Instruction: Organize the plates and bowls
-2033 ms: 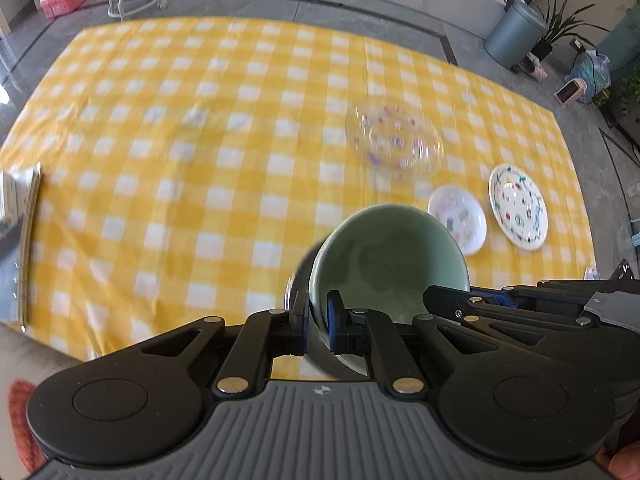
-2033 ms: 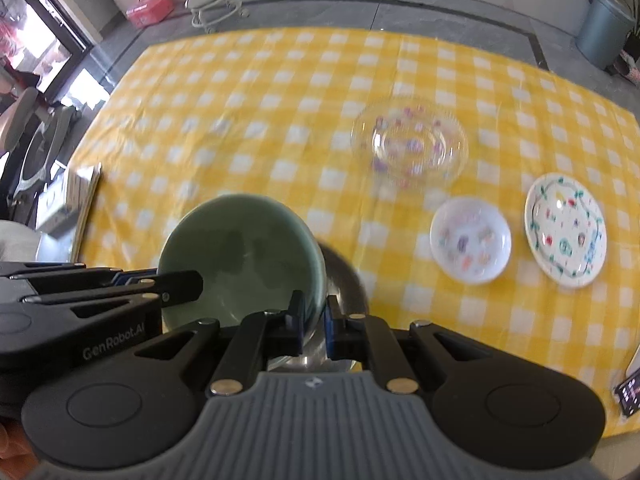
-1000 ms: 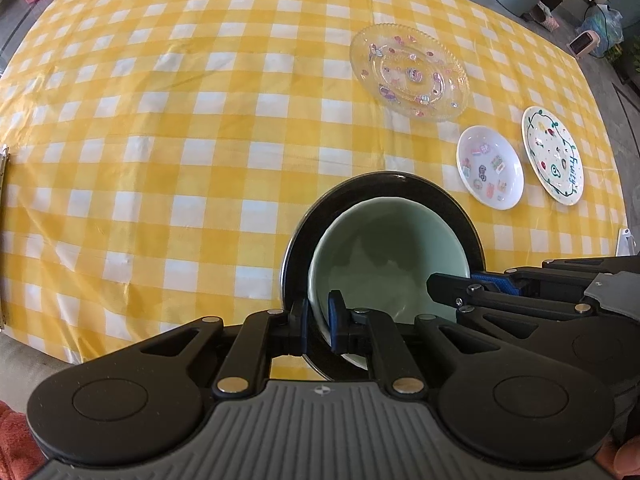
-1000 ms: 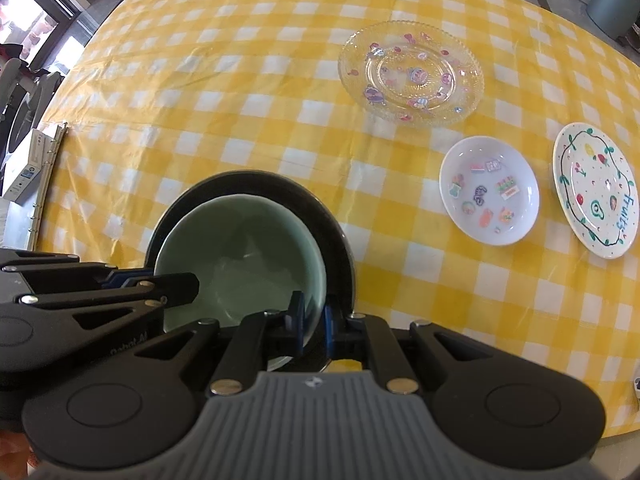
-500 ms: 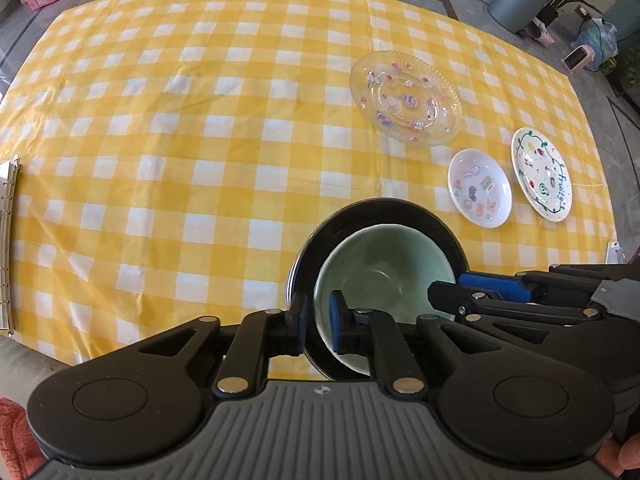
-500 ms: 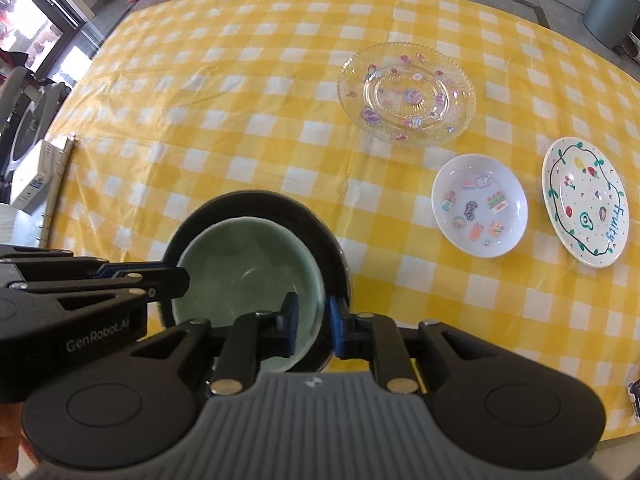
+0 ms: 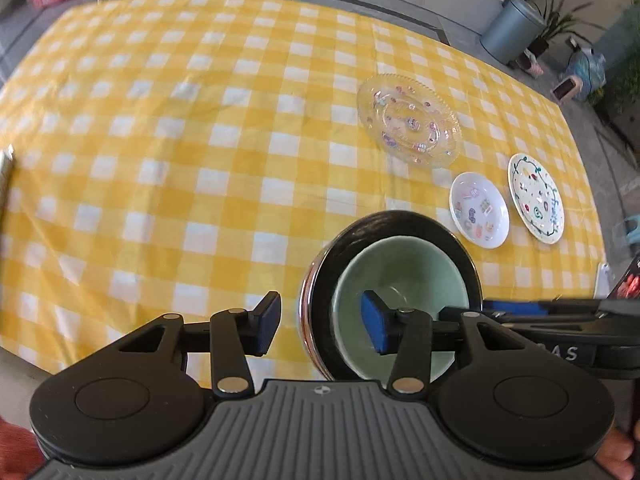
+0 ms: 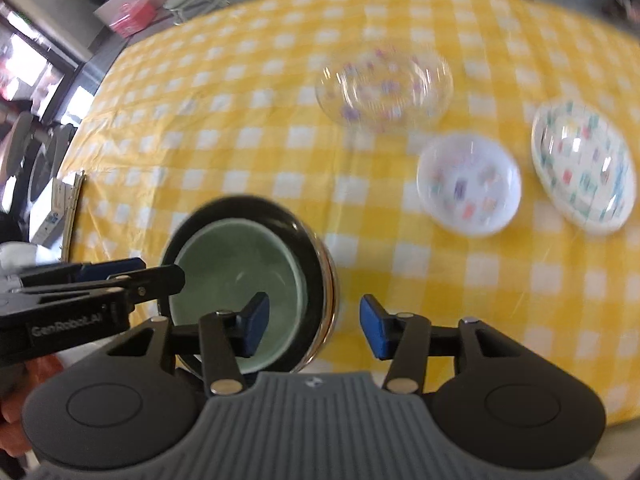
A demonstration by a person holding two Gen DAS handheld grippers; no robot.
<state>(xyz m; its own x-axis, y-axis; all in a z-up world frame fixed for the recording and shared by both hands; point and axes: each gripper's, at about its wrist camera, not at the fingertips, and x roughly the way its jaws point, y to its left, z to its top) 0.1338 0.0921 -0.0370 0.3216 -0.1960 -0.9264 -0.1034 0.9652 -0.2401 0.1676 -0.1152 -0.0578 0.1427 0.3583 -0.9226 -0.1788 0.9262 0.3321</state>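
Note:
A pale green bowl [image 7: 400, 276] sits nested inside a black bowl [image 7: 352, 240] near the front edge of the yellow checked table [image 7: 160, 140]. My left gripper [image 7: 322, 330] is open, its jaws straddling the bowls' left rims without touching. My right gripper [image 8: 314, 326] is open, straddling the right rims of the green bowl [image 8: 236, 260] and black bowl [image 8: 316, 264]. A clear patterned plate [image 7: 408, 124], a small white dish [image 7: 478, 210] and a white decorated plate [image 7: 536, 198] lie to the right.
In the blurred right wrist view the clear plate [image 8: 384, 88], small dish [image 8: 468, 186] and decorated plate [image 8: 582, 166] lie beyond the bowls. A grey bin [image 7: 510, 30] and chairs stand on the floor past the table. A flat object [image 8: 56, 208] lies at the left edge.
Both grippers lowered the green bowl into the black bowl, then opened and let go of its rim. Both have drawn back slightly; the right camera is moving.

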